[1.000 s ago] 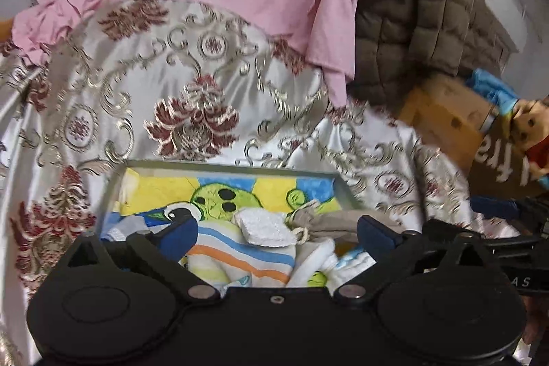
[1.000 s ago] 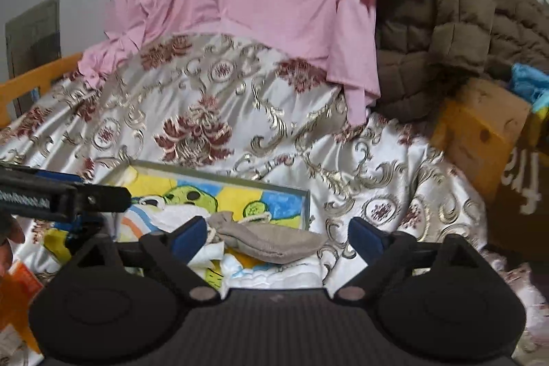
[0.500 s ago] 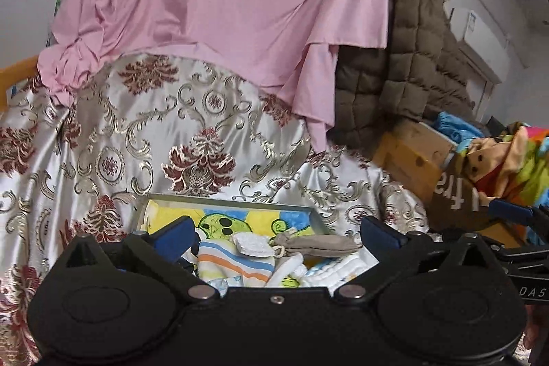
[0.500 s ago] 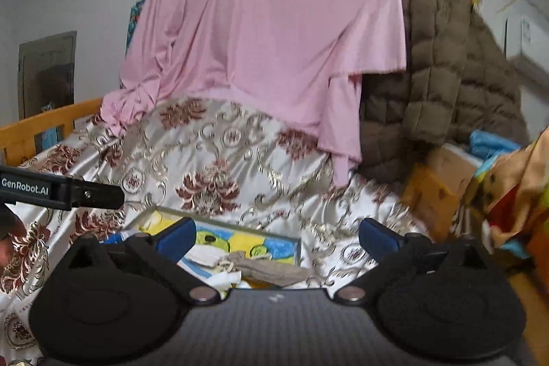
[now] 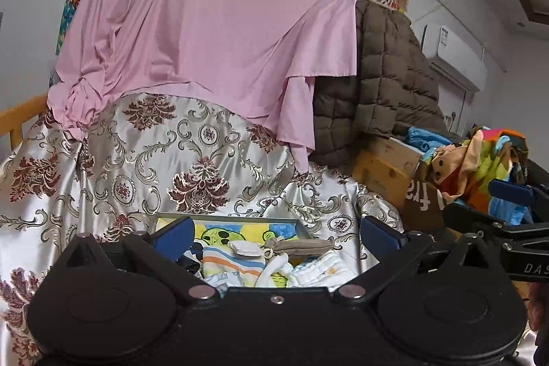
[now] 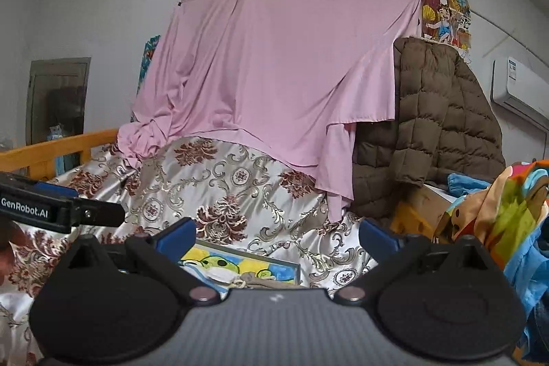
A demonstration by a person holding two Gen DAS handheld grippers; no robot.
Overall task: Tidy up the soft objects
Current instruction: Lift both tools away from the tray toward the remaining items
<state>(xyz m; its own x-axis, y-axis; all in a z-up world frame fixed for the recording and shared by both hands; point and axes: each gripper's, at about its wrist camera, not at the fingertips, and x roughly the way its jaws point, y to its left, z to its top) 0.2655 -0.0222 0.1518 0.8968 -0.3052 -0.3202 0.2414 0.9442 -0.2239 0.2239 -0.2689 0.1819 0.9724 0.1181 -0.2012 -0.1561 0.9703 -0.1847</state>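
Blue-padded left gripper (image 5: 274, 234): your jaws wide, nothing between. Right gripper (image 6: 276, 237) same, spread full, empty. Tray (image 5: 302, 227) sits on satin brocade cover (image 5: 144, 153), below both tools. Inside: striped cloth (image 5: 230, 263), grey pouch (image 5: 302, 246), white socks (image 5: 319, 268) piled together.

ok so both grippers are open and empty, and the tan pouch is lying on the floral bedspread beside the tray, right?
Not quite. In the left wrist view the tan pouch lies inside the tray, on top of the folded cloths, not on the floral bedspread. The rest holds: left gripper and right gripper are open and empty.
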